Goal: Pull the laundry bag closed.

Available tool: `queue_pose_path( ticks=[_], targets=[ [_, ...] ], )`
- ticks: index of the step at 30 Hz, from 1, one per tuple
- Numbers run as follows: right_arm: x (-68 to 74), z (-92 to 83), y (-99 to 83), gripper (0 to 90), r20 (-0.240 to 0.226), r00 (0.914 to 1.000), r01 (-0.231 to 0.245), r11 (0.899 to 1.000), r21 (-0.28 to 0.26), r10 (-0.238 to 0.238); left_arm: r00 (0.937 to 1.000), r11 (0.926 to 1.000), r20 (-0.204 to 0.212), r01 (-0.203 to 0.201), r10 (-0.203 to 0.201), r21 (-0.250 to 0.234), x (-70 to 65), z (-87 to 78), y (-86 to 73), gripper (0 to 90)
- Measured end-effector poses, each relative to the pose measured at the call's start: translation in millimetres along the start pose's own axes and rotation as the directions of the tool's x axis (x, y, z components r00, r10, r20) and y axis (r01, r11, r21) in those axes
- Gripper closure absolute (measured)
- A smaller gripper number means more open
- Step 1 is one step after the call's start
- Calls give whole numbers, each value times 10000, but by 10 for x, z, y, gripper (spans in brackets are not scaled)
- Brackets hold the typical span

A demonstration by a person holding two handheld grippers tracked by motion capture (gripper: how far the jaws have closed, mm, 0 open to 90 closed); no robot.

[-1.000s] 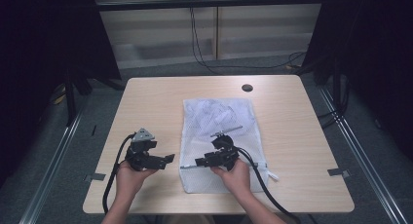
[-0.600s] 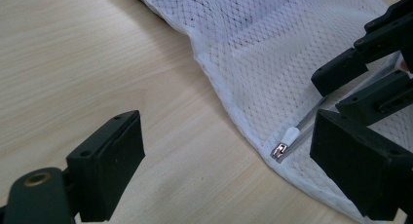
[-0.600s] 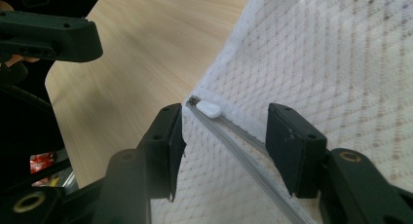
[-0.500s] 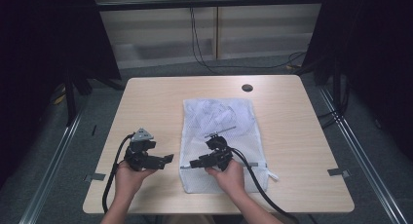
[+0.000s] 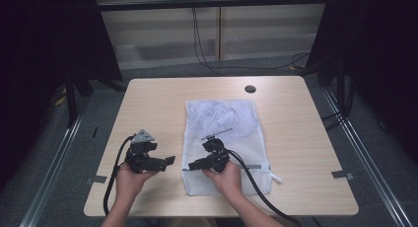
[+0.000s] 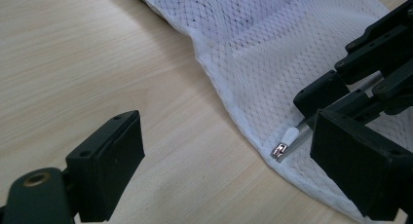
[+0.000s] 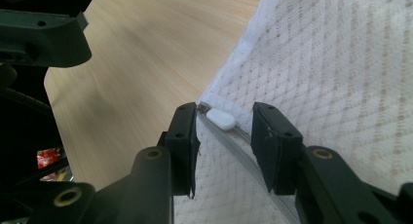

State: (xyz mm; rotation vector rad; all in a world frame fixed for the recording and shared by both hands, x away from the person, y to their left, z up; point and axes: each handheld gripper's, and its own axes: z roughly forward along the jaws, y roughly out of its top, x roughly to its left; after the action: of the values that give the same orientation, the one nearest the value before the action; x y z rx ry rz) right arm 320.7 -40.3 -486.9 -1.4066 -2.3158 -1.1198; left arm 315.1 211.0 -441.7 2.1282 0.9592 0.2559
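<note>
A white mesh laundry bag lies flat in the middle of the wooden table. Its zip runs along the near edge, and the white zip pull sits at the bag's near-left corner. My right gripper is low over that corner and open, with one jaw on each side of the pull and a gap on both sides. My left gripper is open a little to the left over bare wood, its jaws pointing at the same corner. The left gripper view has the pull just ahead, next to the right gripper.
A black round grommet sits in the table's far edge. A small white tab pokes out at the bag's near-right corner. Cables trail from both grippers off the near edge. Dark curtains and floor rails flank the table.
My right gripper has slid left along the bag's near edge to its near-left corner, coming close to the left gripper. The left gripper has barely moved.
</note>
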Motion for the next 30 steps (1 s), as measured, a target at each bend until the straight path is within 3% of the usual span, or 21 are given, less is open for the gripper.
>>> queue_pose_path(
  ticks=[8,11,14,19,30],
  targets=[
    [18,73,39,637,146,9998,-134,9998,162,132,10000,10000,-53,56,-56,-14,12,-18,1,119],
    [20,92,41,650,109,9999,-103,9997,217,101,9996,9994,-83,277,-279,-217,4,-19,1,120],
    [23,118,42,663,200,9998,-93,9994,341,86,9999,10000,-125,62,-63,-62,25,-40,4,120],
    [31,130,55,692,-167,9997,-171,9995,279,176,9994,9991,-77,325,-328,-285,2,-12,-2,119],
    [70,142,75,744,-370,9990,-239,9993,296,249,9995,9995,-129,280,-282,-169,5,-17,2,119]
  ],
)
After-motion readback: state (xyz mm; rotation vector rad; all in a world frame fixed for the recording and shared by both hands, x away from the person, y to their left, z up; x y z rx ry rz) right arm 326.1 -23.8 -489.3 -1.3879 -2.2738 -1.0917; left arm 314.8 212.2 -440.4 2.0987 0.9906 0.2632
